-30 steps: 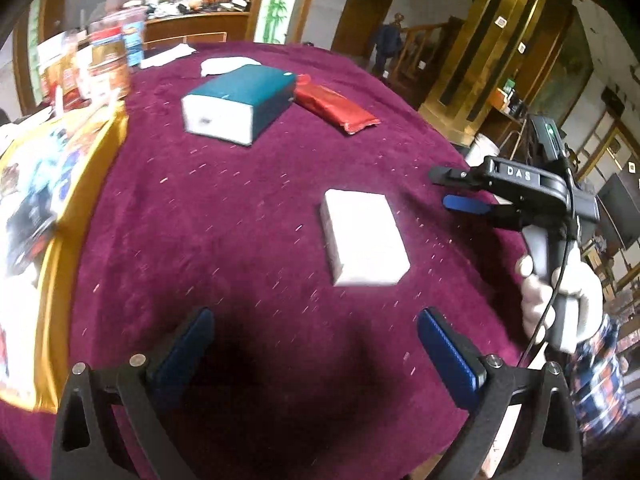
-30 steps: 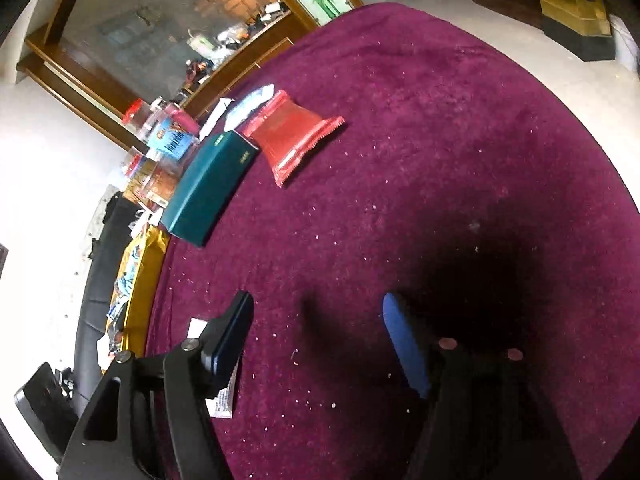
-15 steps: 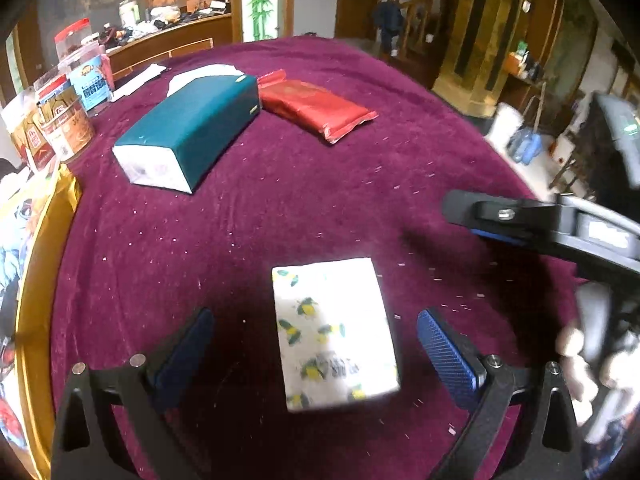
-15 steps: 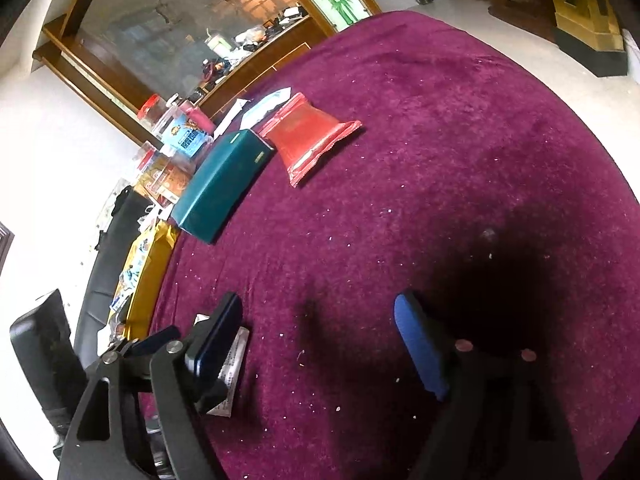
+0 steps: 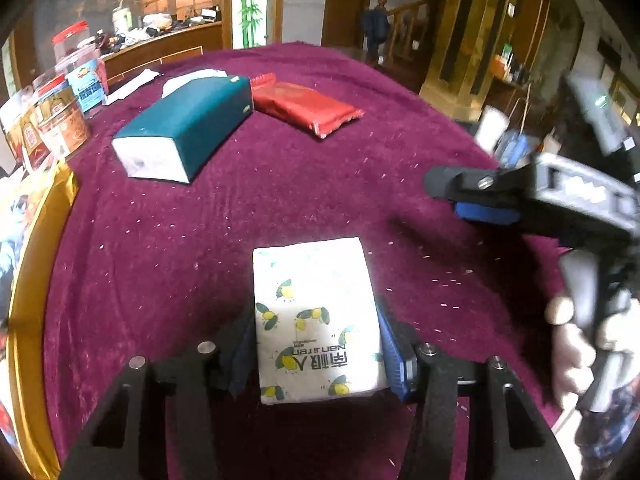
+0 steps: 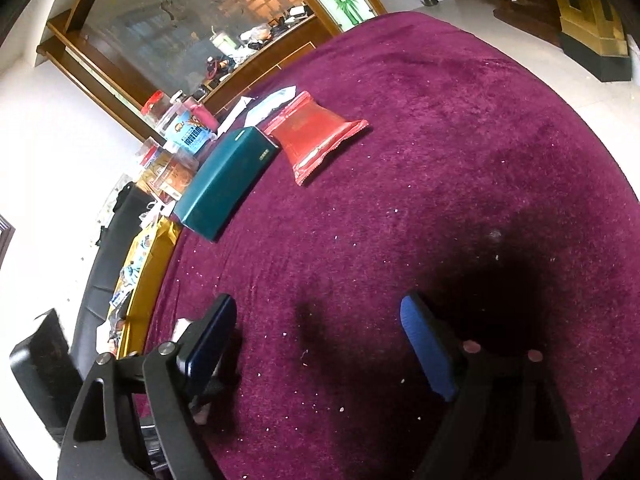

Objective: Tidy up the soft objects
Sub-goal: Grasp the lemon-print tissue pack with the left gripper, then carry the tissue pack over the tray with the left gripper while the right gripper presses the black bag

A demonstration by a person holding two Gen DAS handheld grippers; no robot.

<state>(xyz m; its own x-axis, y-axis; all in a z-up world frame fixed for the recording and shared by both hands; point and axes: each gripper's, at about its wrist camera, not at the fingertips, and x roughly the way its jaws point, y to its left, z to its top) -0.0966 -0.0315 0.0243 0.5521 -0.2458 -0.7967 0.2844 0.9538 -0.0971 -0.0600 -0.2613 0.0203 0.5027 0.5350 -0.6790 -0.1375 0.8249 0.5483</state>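
Observation:
A white tissue pack with lemon prints (image 5: 316, 320) lies on the purple tablecloth (image 5: 280, 200). My left gripper (image 5: 318, 350) is shut on its near half, blue pads against both long sides. A teal tissue box (image 5: 188, 128) and a red soft packet (image 5: 304, 106) lie farther back; both also show in the right wrist view, the box (image 6: 228, 184) and the packet (image 6: 316, 140). My right gripper (image 6: 320, 344) is open and empty above bare cloth; it also shows at the right of the left wrist view (image 5: 480, 200).
Snack jars (image 5: 60, 108) stand at the table's far left edge. A yellow-edged printed mat (image 5: 28, 280) lies along the left side. White paper (image 5: 132, 84) lies behind the teal box. The table edge falls off to the right, toward the floor (image 6: 500, 12).
My left gripper moved forward over the white tissue pack and closed on its sides. The right gripper stayed open and shifted only slightly.

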